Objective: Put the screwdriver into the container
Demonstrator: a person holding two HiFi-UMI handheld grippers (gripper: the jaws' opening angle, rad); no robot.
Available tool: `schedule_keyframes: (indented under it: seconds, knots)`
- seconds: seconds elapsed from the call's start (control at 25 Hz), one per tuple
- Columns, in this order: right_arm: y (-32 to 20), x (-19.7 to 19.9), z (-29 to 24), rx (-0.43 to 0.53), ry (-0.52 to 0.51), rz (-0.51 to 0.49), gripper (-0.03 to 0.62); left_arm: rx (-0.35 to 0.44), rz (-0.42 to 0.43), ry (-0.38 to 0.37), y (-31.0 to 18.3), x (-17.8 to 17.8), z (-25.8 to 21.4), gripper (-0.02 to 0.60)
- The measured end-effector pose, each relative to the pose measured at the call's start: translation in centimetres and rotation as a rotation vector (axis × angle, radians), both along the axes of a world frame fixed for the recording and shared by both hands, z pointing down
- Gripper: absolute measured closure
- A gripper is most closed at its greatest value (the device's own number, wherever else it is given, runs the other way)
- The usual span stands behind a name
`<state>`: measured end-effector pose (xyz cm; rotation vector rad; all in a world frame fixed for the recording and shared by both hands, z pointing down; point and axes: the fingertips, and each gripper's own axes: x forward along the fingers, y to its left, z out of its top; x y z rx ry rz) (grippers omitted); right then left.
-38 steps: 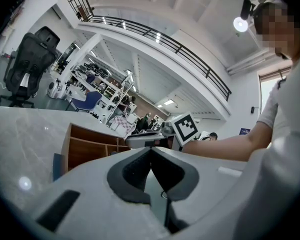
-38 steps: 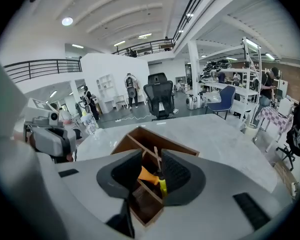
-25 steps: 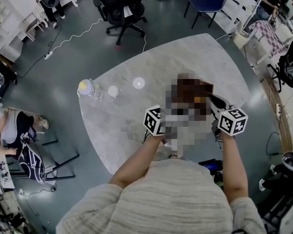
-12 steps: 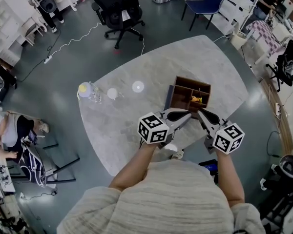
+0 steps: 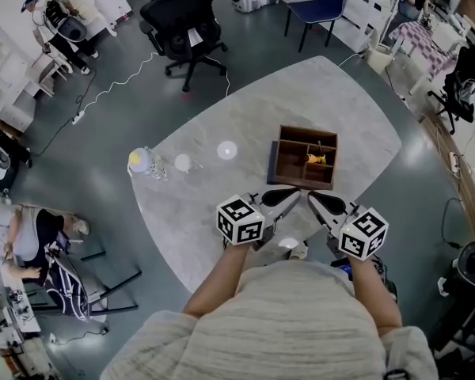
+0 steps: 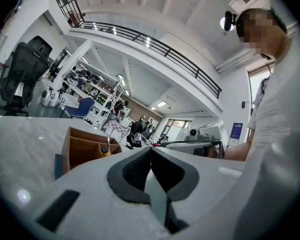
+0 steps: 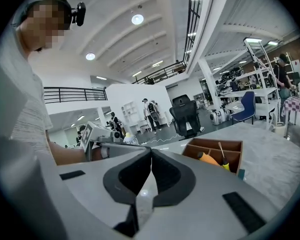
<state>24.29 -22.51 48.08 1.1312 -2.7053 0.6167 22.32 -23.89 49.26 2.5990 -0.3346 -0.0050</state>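
Since a second ago both have drawn back from the brown wooden divided container, left gripper and right gripper closed and empty, the yellow-handled screwdriver lies in a compartment, so best keep them clear of its rim.

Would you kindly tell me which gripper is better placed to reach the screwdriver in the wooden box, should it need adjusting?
Marginally the right gripper: its shut, empty tips sit nearest the screwdriver, which lies in the right half of the wooden box. The left gripper, also shut and empty, sits slightly further left.
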Motion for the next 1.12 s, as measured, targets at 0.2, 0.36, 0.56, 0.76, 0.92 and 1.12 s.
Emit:
schedule_keyframes:
  seconds: [0.2, 0.36, 0.56, 0.76, 0.92, 1.12]
  knots:
    - [0.6, 0.1, -0.5, 0.014, 0.003, 0.016, 0.582, 0.008, 0.031, -0.013, 0.6, 0.2, -0.2, 0.566]
    - [1.0, 0.9, -0.7, 0.022, -0.002, 0.049, 0.582, 0.015, 0.062, -0.031, 1.2, 0.7, -0.1, 0.566]
    - [1.5, 1.7, -1.1, 0.052, -0.014, 0.085, 0.583, 0.041, 0.097, -0.051, 1.7, 1.3, -0.3, 0.566]
    - [2.2, 2.5, -1.6, 0.078, -0.024, 0.110, 0.582, 0.074, 0.130, -0.064, 2.3, 2.1, -0.8, 0.566]
    - [2.7, 2.8, -1.8, 0.089, -0.009, 0.117, 0.583, 0.079, 0.141, -0.075, 2.6, 2.4, -0.7, 0.565]
    - [3.2, 3.2, -2.1, 0.101, -0.003, 0.138, 0.583, 0.088, 0.146, -0.074, 3.1, 2.7, -1.0, 0.566]
